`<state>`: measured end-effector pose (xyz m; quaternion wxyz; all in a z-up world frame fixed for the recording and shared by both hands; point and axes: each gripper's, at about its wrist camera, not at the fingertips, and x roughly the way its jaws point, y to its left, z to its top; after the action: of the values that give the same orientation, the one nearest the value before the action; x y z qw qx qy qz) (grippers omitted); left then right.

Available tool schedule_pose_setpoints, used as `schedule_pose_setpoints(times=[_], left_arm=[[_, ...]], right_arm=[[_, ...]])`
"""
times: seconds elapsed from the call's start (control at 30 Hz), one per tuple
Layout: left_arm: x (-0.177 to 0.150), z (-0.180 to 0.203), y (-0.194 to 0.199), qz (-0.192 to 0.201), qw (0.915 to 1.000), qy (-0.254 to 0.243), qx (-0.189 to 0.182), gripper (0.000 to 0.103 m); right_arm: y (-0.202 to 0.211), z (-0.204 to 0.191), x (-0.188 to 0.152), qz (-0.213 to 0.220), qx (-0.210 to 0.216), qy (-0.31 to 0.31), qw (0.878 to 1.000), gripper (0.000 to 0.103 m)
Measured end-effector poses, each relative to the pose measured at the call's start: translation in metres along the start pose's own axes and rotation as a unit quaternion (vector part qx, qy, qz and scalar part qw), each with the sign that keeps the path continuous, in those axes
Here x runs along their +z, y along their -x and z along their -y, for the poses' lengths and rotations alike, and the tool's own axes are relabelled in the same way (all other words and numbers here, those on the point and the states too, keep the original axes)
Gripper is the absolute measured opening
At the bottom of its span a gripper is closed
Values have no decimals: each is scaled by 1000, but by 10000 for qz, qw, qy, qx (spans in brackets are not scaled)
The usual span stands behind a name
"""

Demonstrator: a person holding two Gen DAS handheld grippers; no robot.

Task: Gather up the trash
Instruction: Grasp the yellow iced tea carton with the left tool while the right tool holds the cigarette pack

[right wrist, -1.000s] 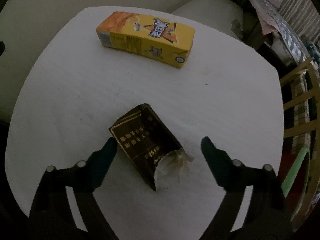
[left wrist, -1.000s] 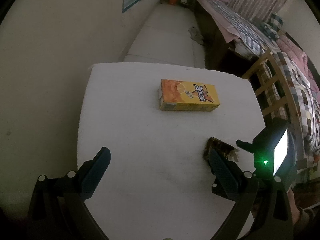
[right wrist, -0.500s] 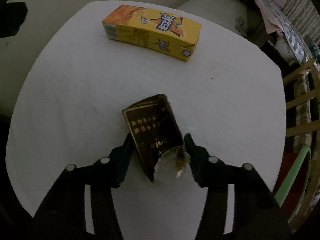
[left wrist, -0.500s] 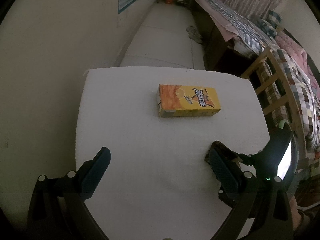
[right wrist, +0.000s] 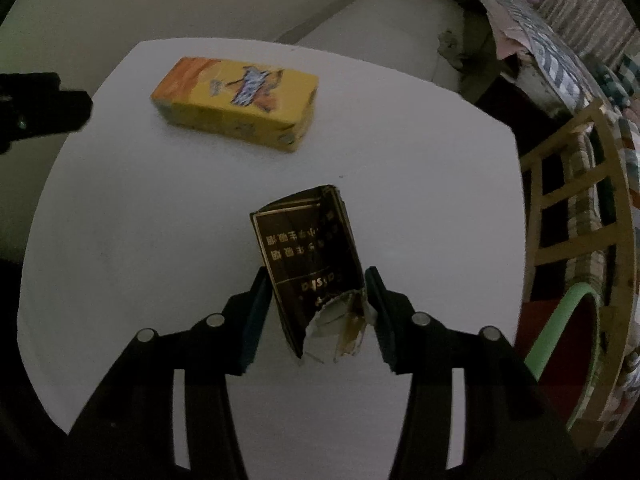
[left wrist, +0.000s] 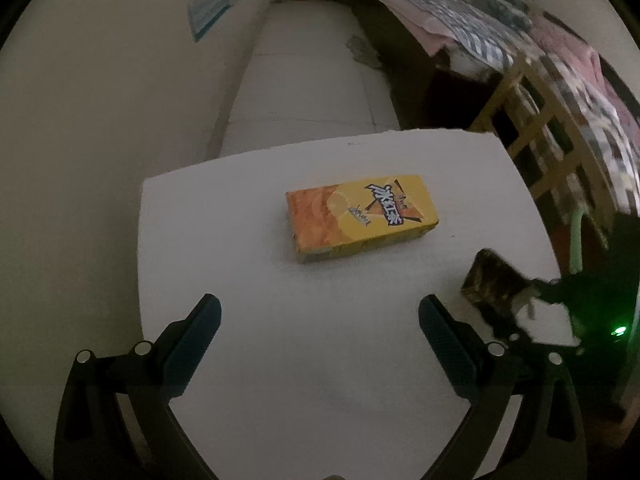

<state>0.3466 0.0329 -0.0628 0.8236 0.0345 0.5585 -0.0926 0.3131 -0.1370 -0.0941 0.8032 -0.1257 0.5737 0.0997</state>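
Your worktop (left wrist: 248, 380) is a white, matte surface with rounded corners. On it you have a yellow-and-orange carton (left wrist: 360, 216) lying flat on its broad side near the far half, well apart from the worktop's edges, its printed face up.

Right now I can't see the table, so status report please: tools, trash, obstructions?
Right tool shut on dark torn pack, lifted. Left tool open, empty. Yellow carton lying flat on white table. Nothing blocking it.
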Motion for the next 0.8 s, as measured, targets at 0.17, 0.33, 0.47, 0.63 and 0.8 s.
schedule_pose_setpoints(times=[0.17,0.33,0.47,0.63,0.8], left_arm=[[21,11,-20,-214,9981,-578,97,95],[40,21,-41,-465,9922,-1151,112,95],[58,23,-57,-637,9865,-1500,167,95],[71,26,-72,-835,9787,-1875,100,95],[77,32,-90,-1014,9693,-2240,-53,95]], right_arm=[[1,13,7,-1,-18,-111,9999,46],[-2,22,11,-6,-23,-204,9998,46],[-6,28,15,-31,9,-270,9996,46],[-10,38,22,-35,54,-397,9992,46],[-13,48,30,-40,79,-501,9987,46]])
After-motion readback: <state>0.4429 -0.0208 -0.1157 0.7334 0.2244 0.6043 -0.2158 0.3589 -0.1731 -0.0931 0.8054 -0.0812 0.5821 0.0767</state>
